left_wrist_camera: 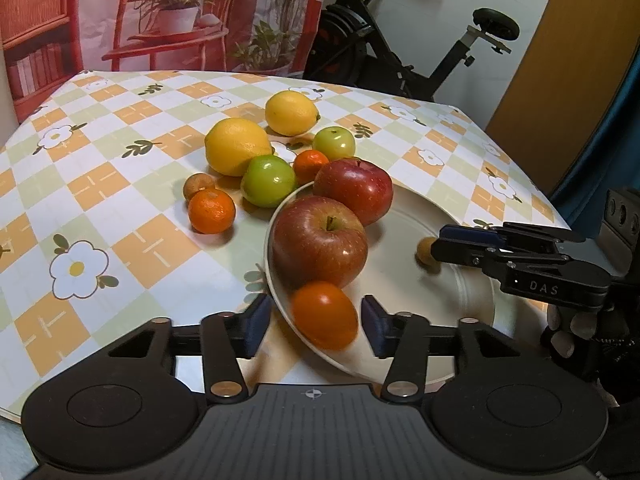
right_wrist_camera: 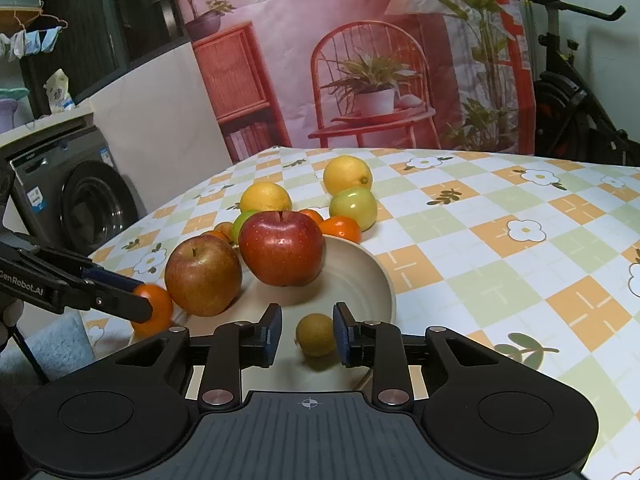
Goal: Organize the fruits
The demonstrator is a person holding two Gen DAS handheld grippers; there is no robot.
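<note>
The left tool (left_wrist_camera: 316,326) is pointing steeply downward at the bottom centre of its own view, its two pads standing apart with clear gaps on either side of what sits between them. The right tool (right_wrist_camera: 307,334) is angling down more gently, its pads standing slightly apart, the right pad close against the small round thing between them, the left pad clear.

exercise bike (left_wrist_camera: 400,40) | printed backdrop (right_wrist_camera: 340,60) | washing machine (right_wrist_camera: 76,196) beside table
</note>
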